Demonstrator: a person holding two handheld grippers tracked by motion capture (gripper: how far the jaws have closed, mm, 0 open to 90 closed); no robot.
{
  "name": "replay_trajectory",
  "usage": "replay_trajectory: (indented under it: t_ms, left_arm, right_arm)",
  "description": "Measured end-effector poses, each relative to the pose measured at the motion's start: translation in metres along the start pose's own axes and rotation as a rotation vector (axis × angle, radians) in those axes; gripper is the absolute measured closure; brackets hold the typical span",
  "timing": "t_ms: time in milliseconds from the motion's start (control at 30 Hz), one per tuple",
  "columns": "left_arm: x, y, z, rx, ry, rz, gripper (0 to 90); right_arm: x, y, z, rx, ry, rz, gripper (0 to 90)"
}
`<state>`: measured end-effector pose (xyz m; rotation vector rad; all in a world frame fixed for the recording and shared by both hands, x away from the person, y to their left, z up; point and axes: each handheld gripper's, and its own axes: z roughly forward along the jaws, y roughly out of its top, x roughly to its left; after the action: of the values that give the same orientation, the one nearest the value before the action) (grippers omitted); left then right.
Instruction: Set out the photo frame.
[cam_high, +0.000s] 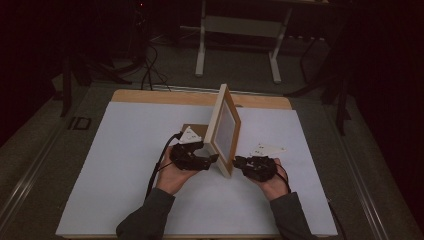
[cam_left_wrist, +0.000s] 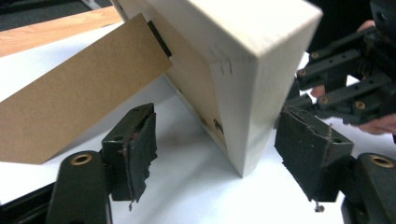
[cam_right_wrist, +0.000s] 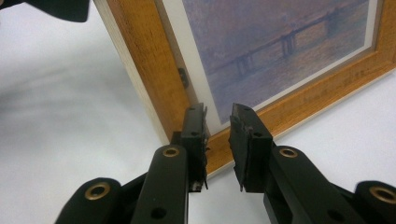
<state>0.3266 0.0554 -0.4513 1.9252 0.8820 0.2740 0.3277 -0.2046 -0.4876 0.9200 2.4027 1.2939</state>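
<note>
White table (cam_high: 125, 165), dark room; left gripper (cam_left_wrist: 215, 154) jaws wide, right gripper (cam_right_wrist: 218, 140) jaws slightly apart, empty.

Dim room: grey carpeted floor (cam_high: 40, 145), white-legged desk frame (cam_high: 240, 35) behind the table, loose black cables (cam_high: 150, 65), dark surroundings.

From up high I get a dim, murky room with only the white tabletop (cam_high: 130, 165) lit; my gripper views are brighter, softly blurred near the jaws.

A wooden table (cam_high: 150, 96) is covered by a white sheet (cam_high: 120, 165). A picture frame (cam_high: 223, 129) is stood upright on the sheet, propped by its brown stand (cam_left_wrist: 70, 107).
</note>
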Motion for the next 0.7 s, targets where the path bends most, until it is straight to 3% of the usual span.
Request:
replay_trajectory:
  t_ms: [400, 700]
  left_arm:
    - [-0.004, 0.009, 0.015, -0.031, 0.030, -0.047, 26.8]
    - [-0.009, 0.012, 0.027, -0.025, 0.059, -0.060, 34.1]
  right_arm:
    - [-0.003, -0.001, -0.001, -0.003, -0.004, 0.002, 75.4]
    - [-0.005, -0.002, -0.002, -0.005, -0.005, 0.010, 75.0]
